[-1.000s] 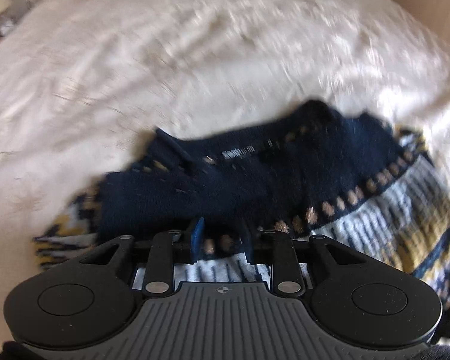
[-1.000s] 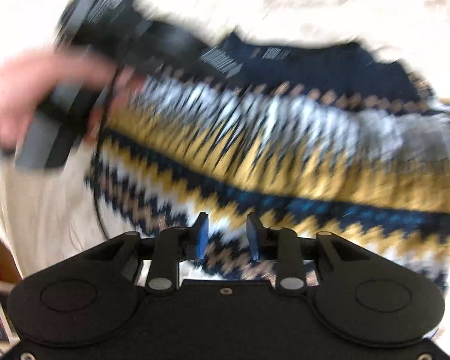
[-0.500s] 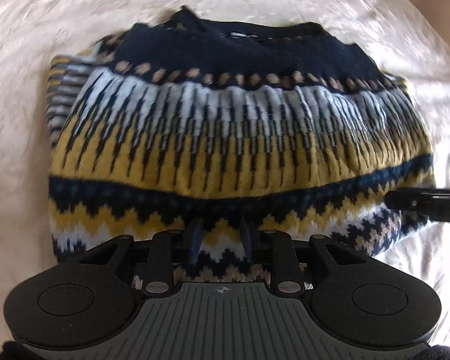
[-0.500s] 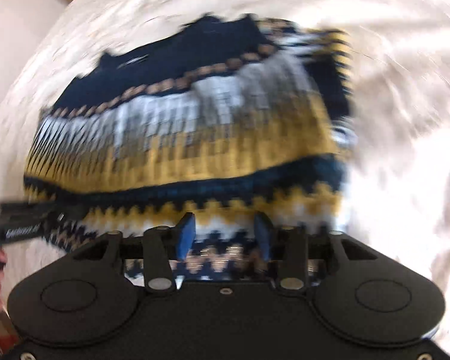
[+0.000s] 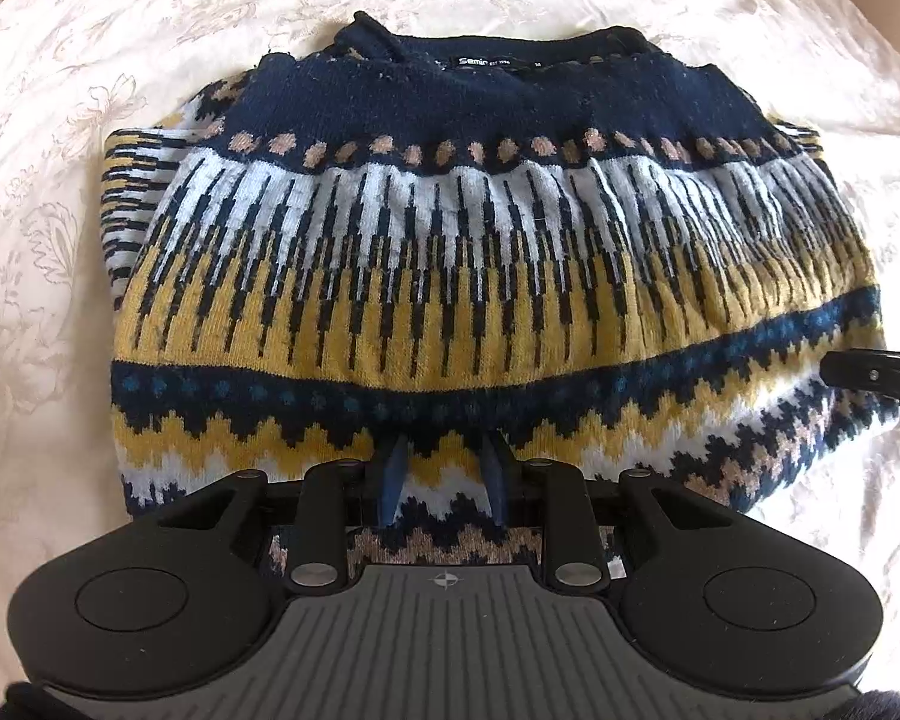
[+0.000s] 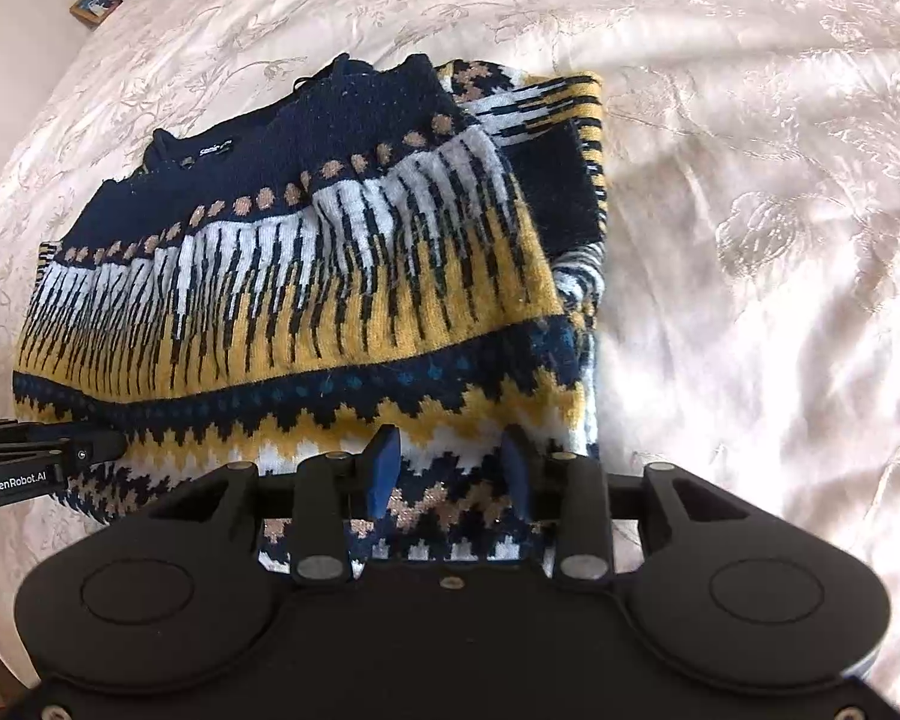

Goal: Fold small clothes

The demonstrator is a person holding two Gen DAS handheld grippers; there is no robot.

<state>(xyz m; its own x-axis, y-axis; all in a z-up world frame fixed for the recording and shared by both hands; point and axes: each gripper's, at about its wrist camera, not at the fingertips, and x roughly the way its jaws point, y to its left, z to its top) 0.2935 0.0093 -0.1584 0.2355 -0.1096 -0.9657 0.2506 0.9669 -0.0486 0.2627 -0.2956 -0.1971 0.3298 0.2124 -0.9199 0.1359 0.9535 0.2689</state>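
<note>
folded sweater on bedspread, both jaws gripping its near edge, picture frame only in right view

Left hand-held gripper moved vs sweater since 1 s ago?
Yes. The left hand-held gripper came back from the navy collar to the sweater's near hem.
</note>
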